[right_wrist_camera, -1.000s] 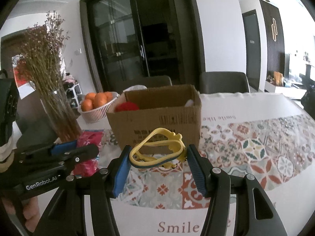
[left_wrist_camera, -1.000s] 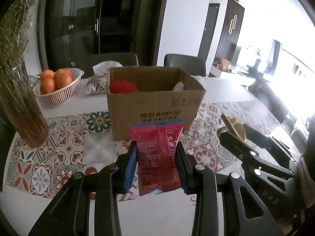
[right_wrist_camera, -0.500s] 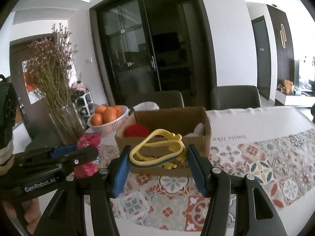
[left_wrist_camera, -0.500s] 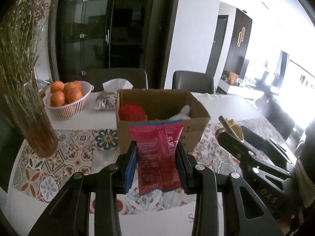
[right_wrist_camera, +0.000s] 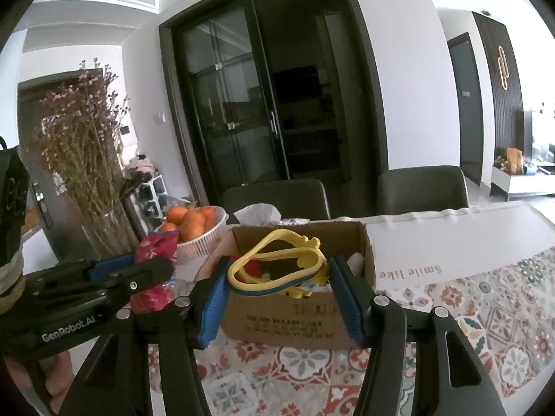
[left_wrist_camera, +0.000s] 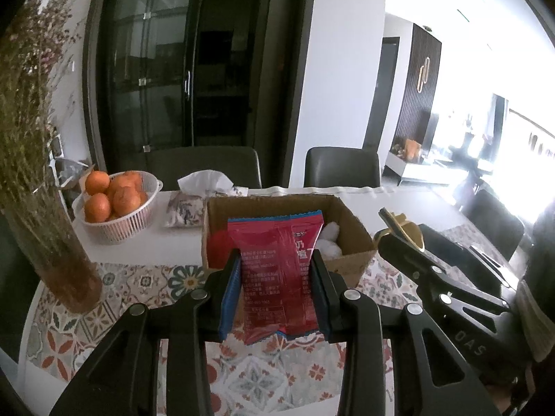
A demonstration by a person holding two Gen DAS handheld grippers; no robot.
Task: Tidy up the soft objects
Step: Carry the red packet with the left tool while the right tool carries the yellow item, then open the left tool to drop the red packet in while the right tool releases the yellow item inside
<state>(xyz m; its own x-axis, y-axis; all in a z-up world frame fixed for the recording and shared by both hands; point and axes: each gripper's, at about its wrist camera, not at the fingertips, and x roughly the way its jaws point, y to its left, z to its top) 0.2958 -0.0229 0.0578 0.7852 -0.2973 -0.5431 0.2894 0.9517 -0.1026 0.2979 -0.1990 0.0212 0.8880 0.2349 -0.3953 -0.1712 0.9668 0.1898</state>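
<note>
My left gripper (left_wrist_camera: 275,274) is shut on a red snack packet (left_wrist_camera: 277,270) and holds it up in front of an open cardboard box (left_wrist_camera: 350,239). My right gripper (right_wrist_camera: 275,277) is shut on a yellow soft ring-shaped toy (right_wrist_camera: 277,263), held above the near edge of the same box (right_wrist_camera: 298,315). A red soft thing (right_wrist_camera: 253,268) and a white soft thing (left_wrist_camera: 329,241) lie inside the box. The left gripper and its packet (right_wrist_camera: 152,270) show at the left of the right wrist view. The right gripper shows at the right of the left wrist view (left_wrist_camera: 399,232).
A white basket of oranges (left_wrist_camera: 114,208), a tissue pack (left_wrist_camera: 194,197) and a glass vase of dried flowers (left_wrist_camera: 45,228) stand on the patterned tablecloth (left_wrist_camera: 145,284) left of and behind the box. Two dark chairs (left_wrist_camera: 341,171) stand behind the table.
Both grippers have risen with their objects, so the box's inside now shows from above. Both have moved closer to the box.
</note>
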